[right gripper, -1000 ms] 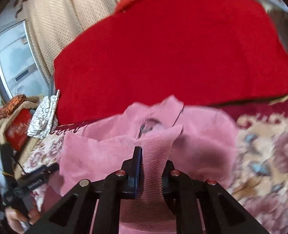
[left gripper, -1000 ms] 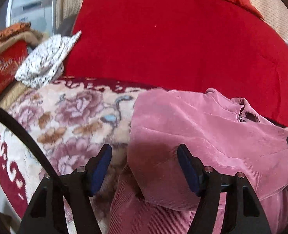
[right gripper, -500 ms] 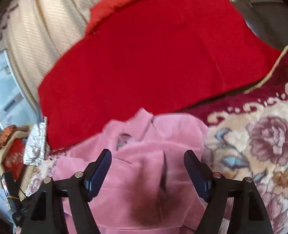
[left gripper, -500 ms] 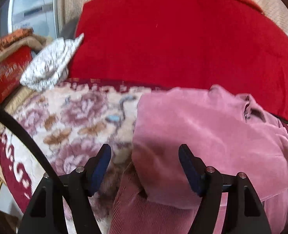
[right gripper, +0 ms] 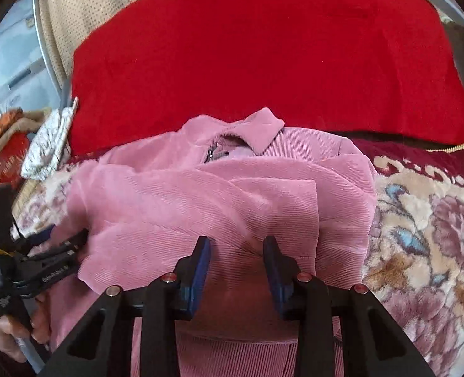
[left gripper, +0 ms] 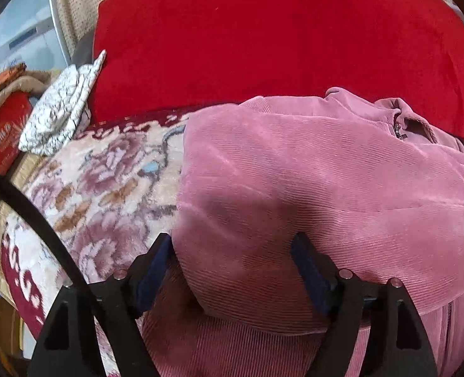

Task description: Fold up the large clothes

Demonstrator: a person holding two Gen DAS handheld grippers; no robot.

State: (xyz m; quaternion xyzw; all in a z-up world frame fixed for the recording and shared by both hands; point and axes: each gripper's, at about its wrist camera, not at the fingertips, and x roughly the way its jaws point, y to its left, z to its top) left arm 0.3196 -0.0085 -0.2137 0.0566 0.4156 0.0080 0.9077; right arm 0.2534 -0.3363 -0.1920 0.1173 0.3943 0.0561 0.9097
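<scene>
pink corduroy jacket (right gripper: 200, 201): soft, limp | grip lower hem, frame bottom | left tongs (left gripper: 232, 270) wide apart, empty | right tongs (right gripper: 236, 260) part-open, empty

The pink jacket's (right gripper: 200, 194) lower hem is cut off by the frame's bottom edge in both views.

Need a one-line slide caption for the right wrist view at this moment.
Right gripper open above the partly folded pink corduroy jacket on a floral blanket, red cushion behind.
</scene>
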